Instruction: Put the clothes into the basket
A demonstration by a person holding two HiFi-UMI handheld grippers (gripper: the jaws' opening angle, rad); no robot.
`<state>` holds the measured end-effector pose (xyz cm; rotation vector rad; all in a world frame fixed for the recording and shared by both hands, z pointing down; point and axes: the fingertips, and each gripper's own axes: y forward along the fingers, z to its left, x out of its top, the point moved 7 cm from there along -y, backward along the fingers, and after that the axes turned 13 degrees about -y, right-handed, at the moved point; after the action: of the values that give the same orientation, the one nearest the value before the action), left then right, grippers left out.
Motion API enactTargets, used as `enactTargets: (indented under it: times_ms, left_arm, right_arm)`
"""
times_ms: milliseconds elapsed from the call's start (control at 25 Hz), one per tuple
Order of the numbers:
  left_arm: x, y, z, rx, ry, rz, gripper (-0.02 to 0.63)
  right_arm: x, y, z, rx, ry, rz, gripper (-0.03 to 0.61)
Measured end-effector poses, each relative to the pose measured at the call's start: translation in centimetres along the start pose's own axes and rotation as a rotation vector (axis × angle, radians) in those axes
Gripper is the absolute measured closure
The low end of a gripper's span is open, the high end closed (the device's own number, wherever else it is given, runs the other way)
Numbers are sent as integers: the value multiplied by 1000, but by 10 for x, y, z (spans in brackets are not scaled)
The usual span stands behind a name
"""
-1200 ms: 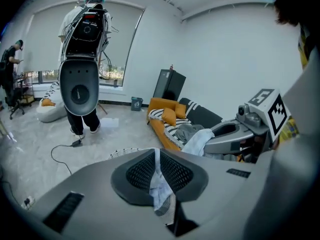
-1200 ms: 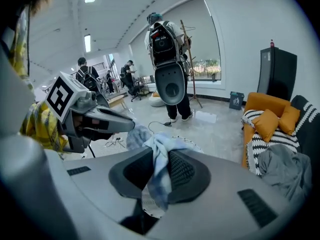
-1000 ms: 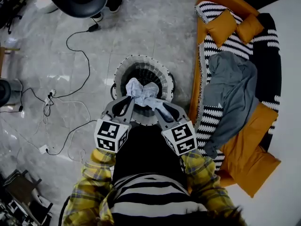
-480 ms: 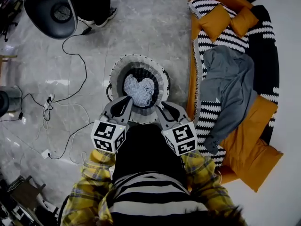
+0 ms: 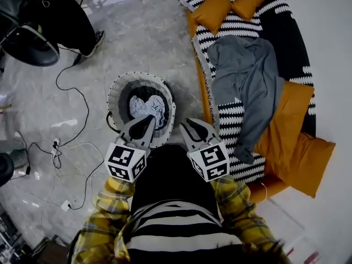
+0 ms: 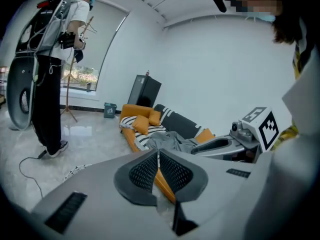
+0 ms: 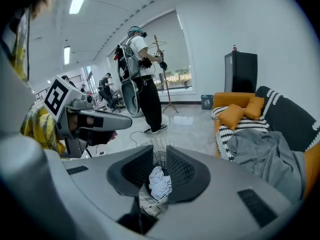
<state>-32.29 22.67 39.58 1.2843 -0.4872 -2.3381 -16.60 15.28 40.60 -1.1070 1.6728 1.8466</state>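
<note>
Pale garment (image 5: pixel 147 108), a second ago bunched between both tools, is released: left gripper (image 5: pixel 146 120) pressed together, right gripper (image 5: pixel 187 125) narrowly apart, just closing on nothing. It lies in the basket (image 5: pixel 117 90), centre-left; a grey garment (image 5: pixel 247 76) awaits, upper right.
</note>
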Motion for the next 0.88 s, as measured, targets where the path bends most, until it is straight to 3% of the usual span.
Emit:
enactTargets:
  times_ms: [360, 880]
  left_arm:
    - [-3, 52, -77, -181, 107, 97, 589]
    - [-37, 113, -191, -330, 204, 194, 589]
  right_arm:
    - [-40, -70, -43, -199, 141, -23, 482]
    - [-115, -175, -100, -402, 285, -41, 482]
